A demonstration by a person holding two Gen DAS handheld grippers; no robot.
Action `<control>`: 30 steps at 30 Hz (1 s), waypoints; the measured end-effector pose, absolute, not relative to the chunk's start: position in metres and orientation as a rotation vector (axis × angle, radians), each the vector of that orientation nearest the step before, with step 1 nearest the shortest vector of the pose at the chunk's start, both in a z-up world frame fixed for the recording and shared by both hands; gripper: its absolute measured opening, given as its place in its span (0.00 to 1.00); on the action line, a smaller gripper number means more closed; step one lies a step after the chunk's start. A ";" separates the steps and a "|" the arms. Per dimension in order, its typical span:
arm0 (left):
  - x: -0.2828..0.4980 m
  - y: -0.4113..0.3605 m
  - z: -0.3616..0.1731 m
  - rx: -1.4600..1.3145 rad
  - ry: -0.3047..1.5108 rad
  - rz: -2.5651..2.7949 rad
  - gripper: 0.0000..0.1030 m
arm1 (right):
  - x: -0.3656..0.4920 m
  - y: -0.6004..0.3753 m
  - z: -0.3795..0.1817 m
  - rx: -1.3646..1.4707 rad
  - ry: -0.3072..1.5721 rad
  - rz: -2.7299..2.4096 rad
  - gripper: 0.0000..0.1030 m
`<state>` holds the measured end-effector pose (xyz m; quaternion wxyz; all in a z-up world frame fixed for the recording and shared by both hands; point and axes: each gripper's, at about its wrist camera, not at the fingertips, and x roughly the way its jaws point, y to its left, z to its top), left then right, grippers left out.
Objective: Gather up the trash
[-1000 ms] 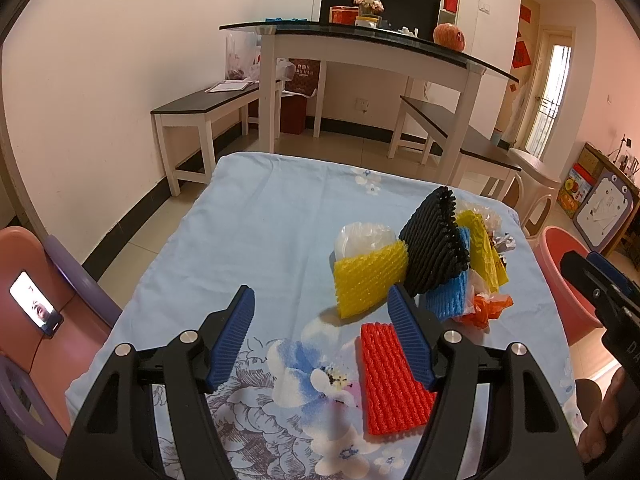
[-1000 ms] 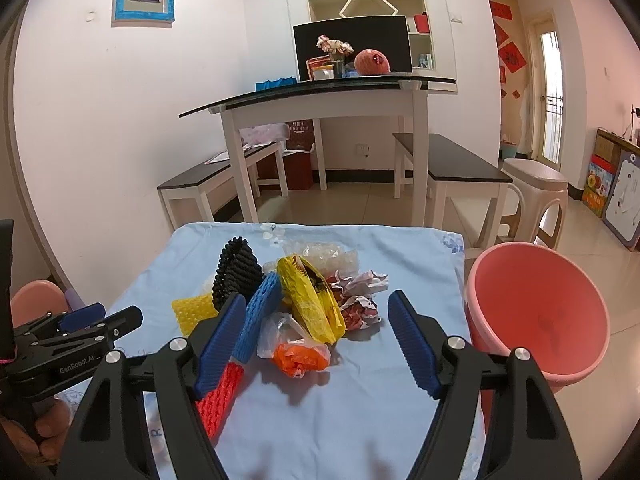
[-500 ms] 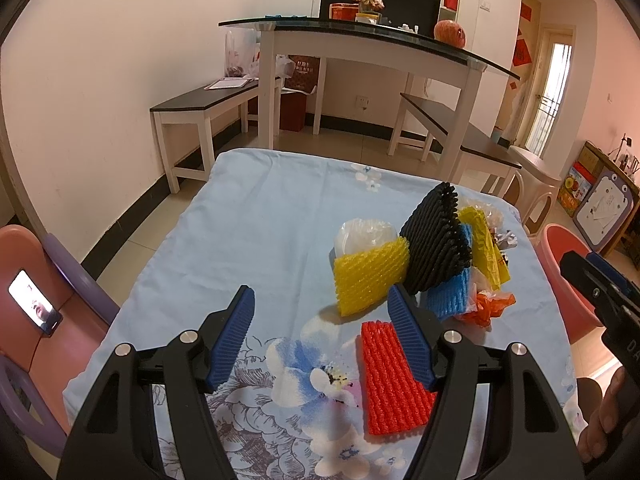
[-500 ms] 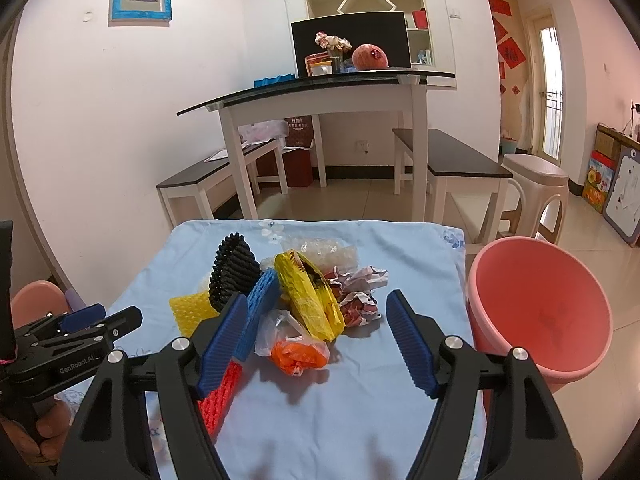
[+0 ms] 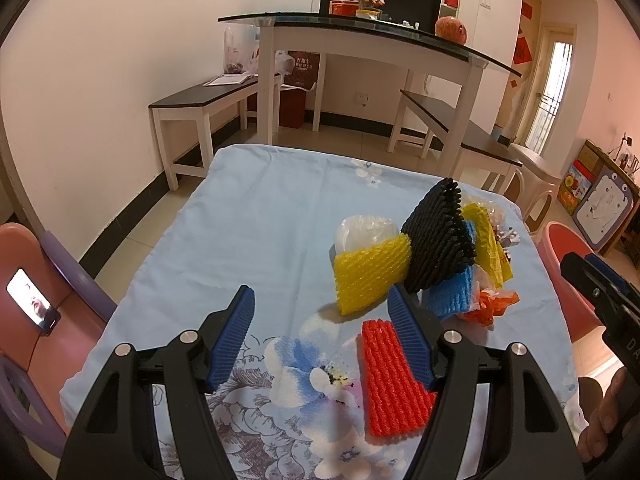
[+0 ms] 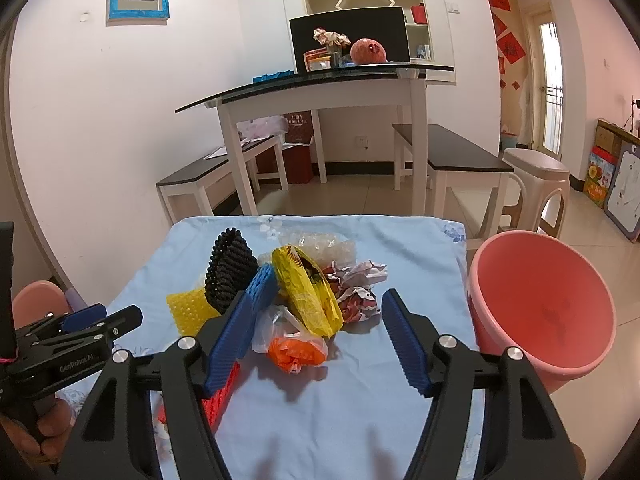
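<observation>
A pile of trash lies on the blue floral tablecloth (image 5: 256, 220): a yellow foam net (image 5: 370, 274), a black foam net (image 5: 440, 236), a blue foam net (image 5: 454, 294), a red foam net (image 5: 390, 380), a yellow bag (image 6: 308, 292), an orange bag in clear plastic (image 6: 294, 348) and crumpled paper (image 6: 356, 284). My left gripper (image 5: 322, 320) is open and empty, just short of the red net. My right gripper (image 6: 316, 318) is open and empty, its fingers framing the orange bag. A pink bucket (image 6: 540, 304) stands at the table's right edge.
A pink and purple chair (image 5: 44, 292) with a phone (image 5: 34, 306) stands left of the table. Behind are a white glass-topped table (image 6: 320, 84), two benches (image 6: 460, 158) and a beige stool (image 6: 536, 176).
Both grippers have lowered and moved slightly forward toward the trash pile. Both stay open. Nothing on the table has moved.
</observation>
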<state>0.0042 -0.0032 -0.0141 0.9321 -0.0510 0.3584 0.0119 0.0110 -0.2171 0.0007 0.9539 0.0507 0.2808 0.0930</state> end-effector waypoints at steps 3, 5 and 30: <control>0.004 -0.003 -0.015 -0.105 0.736 0.024 0.67 | 0.012 -0.217 0.000 0.105 0.575 0.188 0.65; 0.005 -0.003 -0.016 -0.107 0.740 0.024 0.67 | 0.013 -0.217 -0.001 0.107 0.578 0.187 0.65; 0.055 0.003 -0.039 -0.138 0.806 -0.120 0.67 | 0.036 -0.227 -0.026 0.152 0.668 0.209 0.55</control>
